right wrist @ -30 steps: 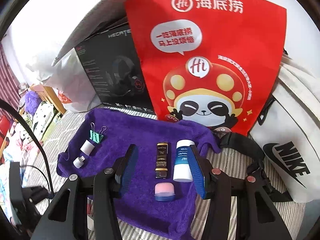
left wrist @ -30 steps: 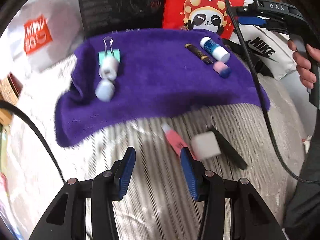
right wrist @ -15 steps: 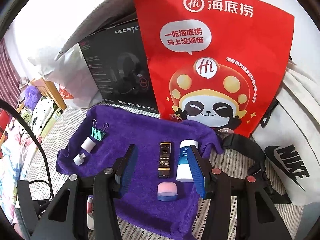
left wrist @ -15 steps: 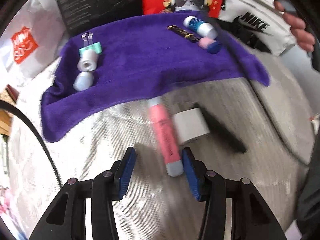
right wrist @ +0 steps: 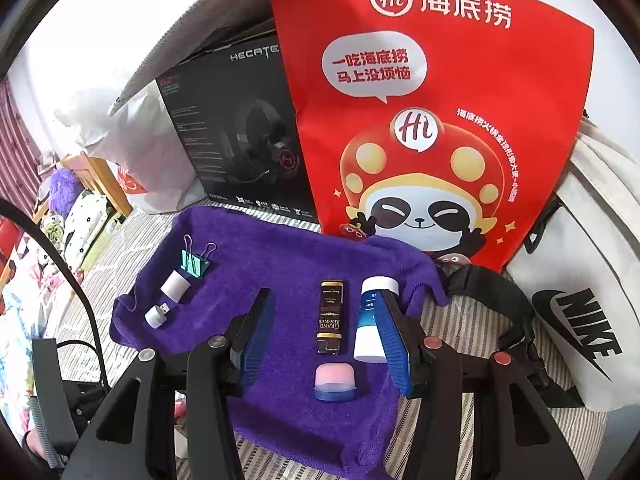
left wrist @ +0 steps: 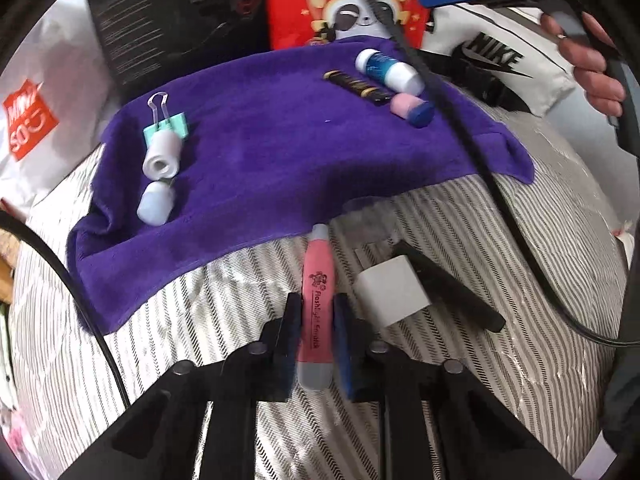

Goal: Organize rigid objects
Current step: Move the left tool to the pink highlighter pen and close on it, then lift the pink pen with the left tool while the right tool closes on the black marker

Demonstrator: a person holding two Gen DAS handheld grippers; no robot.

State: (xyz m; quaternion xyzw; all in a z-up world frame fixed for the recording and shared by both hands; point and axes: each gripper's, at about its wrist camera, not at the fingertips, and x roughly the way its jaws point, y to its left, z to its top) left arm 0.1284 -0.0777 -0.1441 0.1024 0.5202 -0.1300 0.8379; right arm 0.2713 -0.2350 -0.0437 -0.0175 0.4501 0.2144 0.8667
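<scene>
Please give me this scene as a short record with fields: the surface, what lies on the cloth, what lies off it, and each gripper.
surface: striped bedding
cloth: purple towel
on cloth: green binder clip, two white caps, dark tube, blue-white bottle, pink-blue cap
off cloth: white block, black bar
left gripper: shut on pink pen
right gripper: open, holds nothing
</scene>
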